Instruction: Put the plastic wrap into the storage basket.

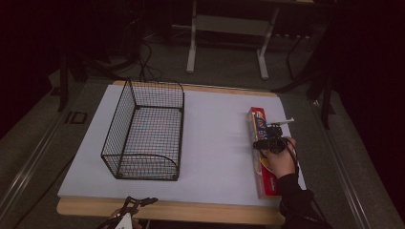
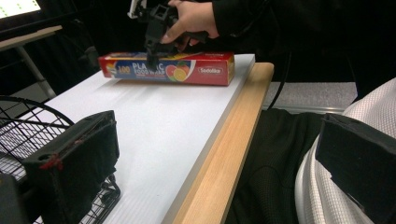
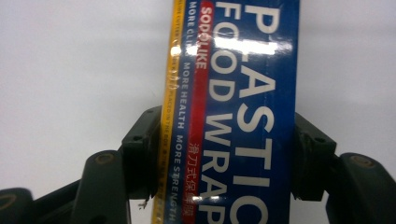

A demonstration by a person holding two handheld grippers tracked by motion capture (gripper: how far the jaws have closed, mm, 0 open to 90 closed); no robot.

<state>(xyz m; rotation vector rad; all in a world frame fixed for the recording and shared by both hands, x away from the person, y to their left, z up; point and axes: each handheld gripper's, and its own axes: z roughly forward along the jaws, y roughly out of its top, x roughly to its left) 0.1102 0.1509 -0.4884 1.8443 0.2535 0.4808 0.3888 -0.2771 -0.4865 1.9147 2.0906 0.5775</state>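
Long red and blue box of plastic wrap (image 1: 261, 157) lies flat on the white board (image 1: 215, 138), along the board's right edge, well apart from the black wire basket (image 1: 145, 131) at the board's left half; right gripper (image 1: 271, 142) comes down on the box about midway along it, jaws clamped on its two long sides, pads pressed against the cardboard in the right gripper view; box top (image 3: 233, 112) reads "PLASTIC FOOD WRAP" in big white letters on blue, a red strip says "SOPOLIKE", smaller lines "MORE CLING", "MORE HEALTH", "MORE STRENGTH", some Chinese characters below, a yellow stripe with tiny print too small to read; in the left gripper view the box side (image 2: 196, 70) shows "100", "PLASTIC FOOD WRAP", fruit pictures and a small brand patch; left gripper (image 1: 130, 206) sits at the near wooden edge of the table (image 1: 200, 211), in front of the basket, jaws wide apart, nothing between them.
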